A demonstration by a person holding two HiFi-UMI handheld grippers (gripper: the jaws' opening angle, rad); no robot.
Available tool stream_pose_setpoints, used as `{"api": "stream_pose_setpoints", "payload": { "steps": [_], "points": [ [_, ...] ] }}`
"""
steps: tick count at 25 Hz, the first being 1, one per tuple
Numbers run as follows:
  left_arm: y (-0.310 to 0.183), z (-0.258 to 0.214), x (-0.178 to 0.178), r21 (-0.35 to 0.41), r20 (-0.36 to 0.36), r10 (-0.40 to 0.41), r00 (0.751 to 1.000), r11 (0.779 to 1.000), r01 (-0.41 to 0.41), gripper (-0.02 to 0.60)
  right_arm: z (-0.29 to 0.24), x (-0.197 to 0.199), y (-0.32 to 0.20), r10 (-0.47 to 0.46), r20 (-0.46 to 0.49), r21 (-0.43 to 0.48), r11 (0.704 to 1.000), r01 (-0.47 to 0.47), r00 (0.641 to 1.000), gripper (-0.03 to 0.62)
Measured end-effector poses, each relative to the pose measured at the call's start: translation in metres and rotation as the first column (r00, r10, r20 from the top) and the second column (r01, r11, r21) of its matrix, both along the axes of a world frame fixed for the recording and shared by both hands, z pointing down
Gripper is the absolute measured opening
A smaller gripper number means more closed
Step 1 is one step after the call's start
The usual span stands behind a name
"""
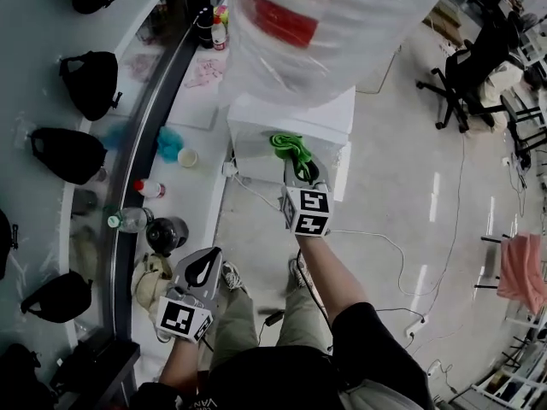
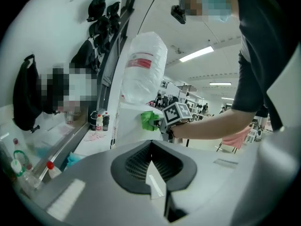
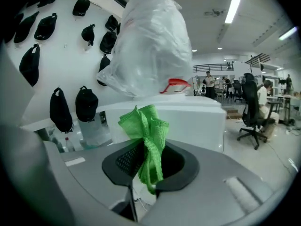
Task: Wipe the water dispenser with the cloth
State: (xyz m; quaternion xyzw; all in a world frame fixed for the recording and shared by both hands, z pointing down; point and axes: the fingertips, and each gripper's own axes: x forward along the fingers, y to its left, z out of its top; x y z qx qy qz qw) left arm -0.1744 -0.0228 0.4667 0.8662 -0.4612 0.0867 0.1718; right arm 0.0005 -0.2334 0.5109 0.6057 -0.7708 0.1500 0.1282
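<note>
The white water dispenser (image 1: 295, 120) stands ahead of me, its bottle (image 1: 316, 24) wrapped in clear plastic. My right gripper (image 1: 299, 167) is shut on a bunched green cloth (image 1: 289, 147), held at the dispenser's upper front edge. In the right gripper view the cloth (image 3: 146, 131) sticks up from the right gripper (image 3: 143, 168), with the dispenser (image 3: 193, 119) and the bottle (image 3: 150, 46) close behind. My left gripper (image 1: 205, 267) hangs low by my knee, shut and empty. Past the left gripper (image 2: 157, 185), the left gripper view shows the cloth (image 2: 149, 120) against the dispenser (image 2: 128, 124).
A counter (image 1: 184, 114) runs along the left with bottles (image 1: 147, 188), a blue rag (image 1: 169, 142) and a cup (image 1: 188, 157). Black caps (image 1: 90, 79) hang on the white wall. Cables (image 1: 385, 246) cross the floor. Office chairs (image 1: 466, 75) and a pink cloth (image 1: 521, 272) stand at the right.
</note>
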Motion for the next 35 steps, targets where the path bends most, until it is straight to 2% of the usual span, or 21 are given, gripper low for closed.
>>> {"api": "stream_pose_setpoints", "payload": {
  "steps": [4, 8, 13, 16, 19, 25, 30, 32, 35],
  "points": [
    [-0.001, 0.0, 0.036, -0.002, -0.008, 0.029, 1.0, 1.0, -0.029, 0.002, 0.001, 0.067, 0.013, 0.052, -0.035, -0.012, 0.999, -0.052, 0.998, 0.086],
    [-0.005, -0.002, 0.067, 0.005, -0.023, 0.042, 0.999, 0.999, -0.042, 0.002, 0.001, 0.112, 0.02, 0.088, -0.052, -0.015, 0.996, -0.089, 0.995, 0.087],
    [-0.004, 0.002, 0.088, 0.005, -0.037, 0.036, 0.999, 0.999, -0.036, 0.002, 0.007, 0.148, 0.026, 0.136, -0.078, -0.026, 0.99, -0.138, 0.988, 0.086],
    [-0.001, 0.004, 0.088, 0.0, -0.047, 0.012, 0.999, 1.0, -0.012, 0.002, 0.006, 0.154, 0.035, 0.14, -0.09, -0.021, 0.99, -0.142, 0.986, 0.086],
    [0.002, 0.006, 0.079, -0.001, -0.057, -0.014, 0.998, 1.0, 0.014, 0.002, 0.006, 0.123, 0.048, 0.073, -0.078, -0.01, 0.997, -0.074, 0.994, 0.086],
    [0.0, 0.006, 0.04, 0.03, -0.042, -0.015, 0.999, 0.999, 0.016, 0.002, 0.036, 0.002, 0.05, -0.106, -0.009, -0.027, 0.994, 0.106, 0.994, 0.086],
    [-0.003, 0.009, 0.0, 0.03, -0.005, 0.018, 1.0, 0.999, -0.018, 0.002, 0.055, -0.08, 0.023, -0.163, 0.008, -0.015, 0.987, 0.163, 0.987, 0.086],
    [-0.003, 0.012, -0.013, 0.002, 0.018, 0.035, 0.999, 0.999, -0.035, 0.002, 0.062, -0.103, 0.011, -0.17, 0.0, -0.01, 0.985, 0.17, 0.985, 0.086],
    [-0.004, 0.014, -0.035, -0.008, 0.037, 0.015, 0.999, 1.0, -0.015, 0.002, 0.075, -0.128, -0.009, -0.17, -0.005, -0.022, 0.985, 0.17, 0.985, 0.086]
  ]
}}
